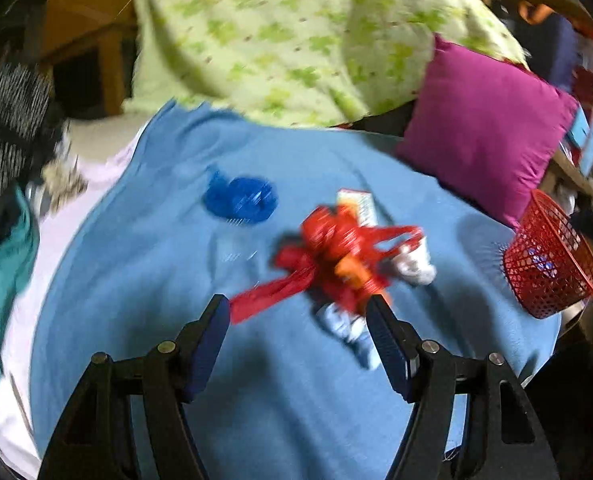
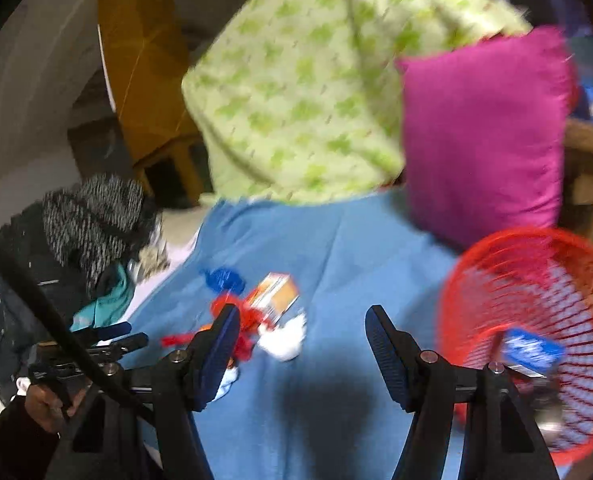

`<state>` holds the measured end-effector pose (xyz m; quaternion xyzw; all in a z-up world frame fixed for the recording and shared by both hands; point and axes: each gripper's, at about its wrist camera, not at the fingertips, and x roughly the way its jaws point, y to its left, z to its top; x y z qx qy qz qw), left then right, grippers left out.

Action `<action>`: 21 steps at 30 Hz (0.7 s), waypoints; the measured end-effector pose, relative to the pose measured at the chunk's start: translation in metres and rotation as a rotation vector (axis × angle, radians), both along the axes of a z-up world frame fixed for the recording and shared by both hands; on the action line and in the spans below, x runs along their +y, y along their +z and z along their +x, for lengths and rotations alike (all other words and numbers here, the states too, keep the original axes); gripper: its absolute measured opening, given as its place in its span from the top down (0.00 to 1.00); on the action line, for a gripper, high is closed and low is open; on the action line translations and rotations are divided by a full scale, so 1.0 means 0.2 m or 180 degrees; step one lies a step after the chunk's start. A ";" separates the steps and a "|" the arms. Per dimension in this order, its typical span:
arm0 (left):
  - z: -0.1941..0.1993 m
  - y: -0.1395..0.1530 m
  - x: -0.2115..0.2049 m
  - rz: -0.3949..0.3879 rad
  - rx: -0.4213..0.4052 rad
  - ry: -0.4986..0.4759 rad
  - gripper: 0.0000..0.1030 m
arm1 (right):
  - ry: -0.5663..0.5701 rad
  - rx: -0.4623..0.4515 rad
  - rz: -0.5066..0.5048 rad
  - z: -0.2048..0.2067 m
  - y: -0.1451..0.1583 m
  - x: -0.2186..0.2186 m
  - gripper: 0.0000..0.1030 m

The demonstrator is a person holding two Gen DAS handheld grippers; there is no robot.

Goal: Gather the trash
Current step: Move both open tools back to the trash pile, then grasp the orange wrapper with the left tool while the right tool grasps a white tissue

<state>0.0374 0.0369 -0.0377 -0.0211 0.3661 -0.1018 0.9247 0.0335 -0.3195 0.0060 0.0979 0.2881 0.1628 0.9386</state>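
Trash lies on a blue blanket (image 1: 144, 280): a red plastic bag (image 1: 332, 252), a crumpled blue wrapper (image 1: 240, 200), a white-and-orange carton (image 1: 358, 204), a white crumpled piece (image 1: 414, 264) and a blue-white wrapper (image 1: 348, 328). My left gripper (image 1: 300, 312) is open and empty, just short of the red bag. A red mesh basket (image 2: 532, 336) stands at the right with a blue wrapper (image 2: 532, 350) inside. My right gripper (image 2: 302, 320) is open and empty, between the trash pile (image 2: 272, 320) and the basket. The left gripper shows in the right wrist view (image 2: 116, 340).
A magenta pillow (image 1: 484, 128) and a green-patterned quilt (image 1: 288, 40) lie at the back of the blanket. Dark and teal clothes (image 1: 4, 152) are heaped at the left. Wooden furniture (image 2: 144, 60) stands behind.
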 end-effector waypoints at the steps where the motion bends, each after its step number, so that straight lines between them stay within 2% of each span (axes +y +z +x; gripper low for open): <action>1: 0.00 -0.02 0.02 -0.0020 0.0023 0.0011 0.31 | 0.0052 0.0120 0.0025 0.06 -0.04 0.03 0.34; 6: 0.01 -0.08 0.01 -0.0153 0.0103 -0.0126 0.31 | 0.0144 0.0736 0.0110 0.39 -0.30 0.16 0.34; 9: 0.07 -0.11 -0.06 -0.0378 0.0195 -0.0251 0.31 | 0.0176 0.0968 0.0218 0.51 -0.42 0.19 0.40; 13: 0.17 -0.13 -0.14 -0.0570 0.0290 -0.0299 0.31 | 0.0134 0.1209 0.0305 0.61 -0.54 0.20 0.46; 19: 0.35 -0.17 -0.21 -0.0609 0.0446 -0.0268 0.32 | 0.0125 0.1395 0.0406 0.73 -0.63 0.27 0.46; 20: 0.38 -0.18 -0.23 -0.0592 0.0471 -0.0264 0.34 | 0.0131 0.1438 0.0411 0.74 -0.64 0.28 0.46; 21: 0.40 -0.19 -0.25 -0.0561 0.0501 -0.0269 0.43 | 0.0108 0.1485 0.0368 0.76 -0.66 0.29 0.46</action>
